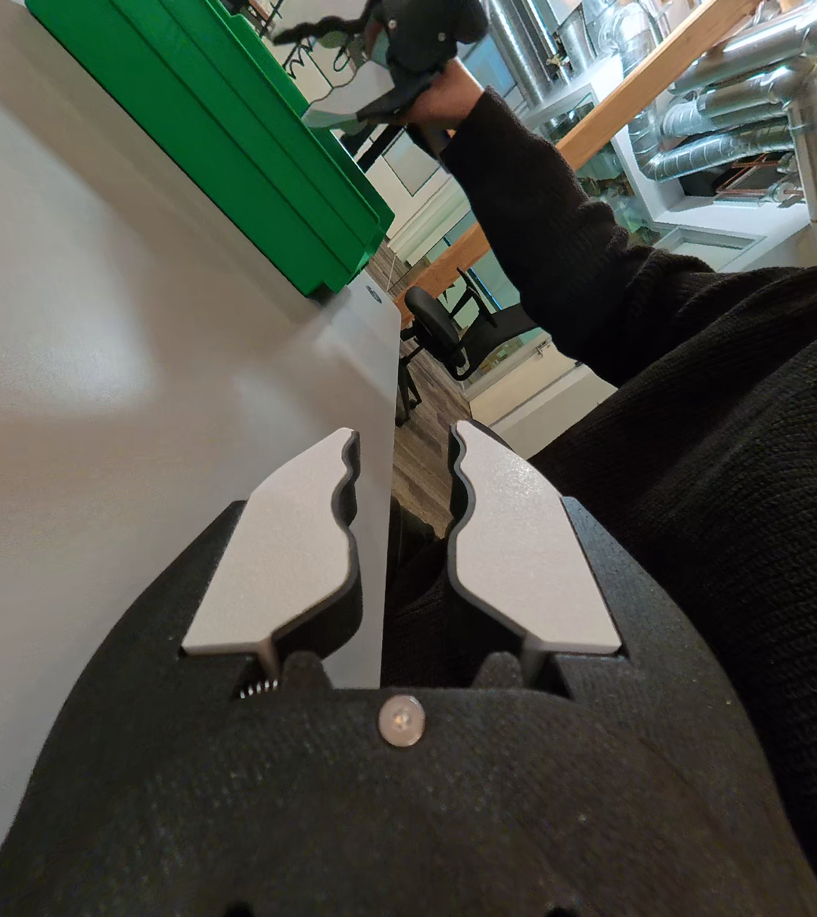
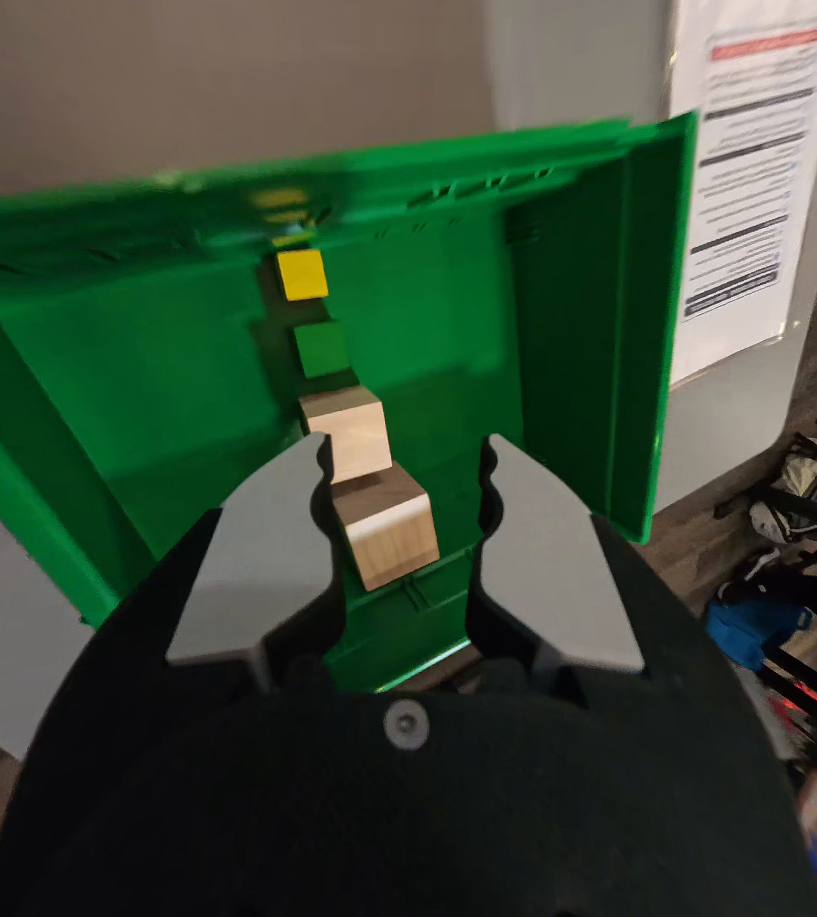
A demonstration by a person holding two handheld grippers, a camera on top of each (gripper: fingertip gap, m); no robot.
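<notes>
Right gripper (image 2: pixel 404 446) has its jaws apart, nothing between them, hovering just above the bin (image 2: pixel 471 307). Right under the jaws is a pale wood block (image 2: pixel 391 536), with a second wood block (image 2: pixel 352 436) touching it behind. Further back in the same row sit a green cube (image 2: pixel 322 350) and a yellow cube (image 2: pixel 302 274), all inside the bin. A paper notice (image 2: pixel 754 173) hangs on the wall to the right.

Left gripper (image 1: pixel 404 446) also has its jaws apart and empty, straddling the table (image 1: pixel 74 347) edge. Beyond it the bin (image 1: pixel 228 144) sits on the table, with the right gripper (image 1: pixel 347 106) above its near corner, held by a hand (image 1: pixel 446 99) in a black sleeve (image 1: pixel 545 223). An office chair (image 1: pixel 439 330) stands further off.
</notes>
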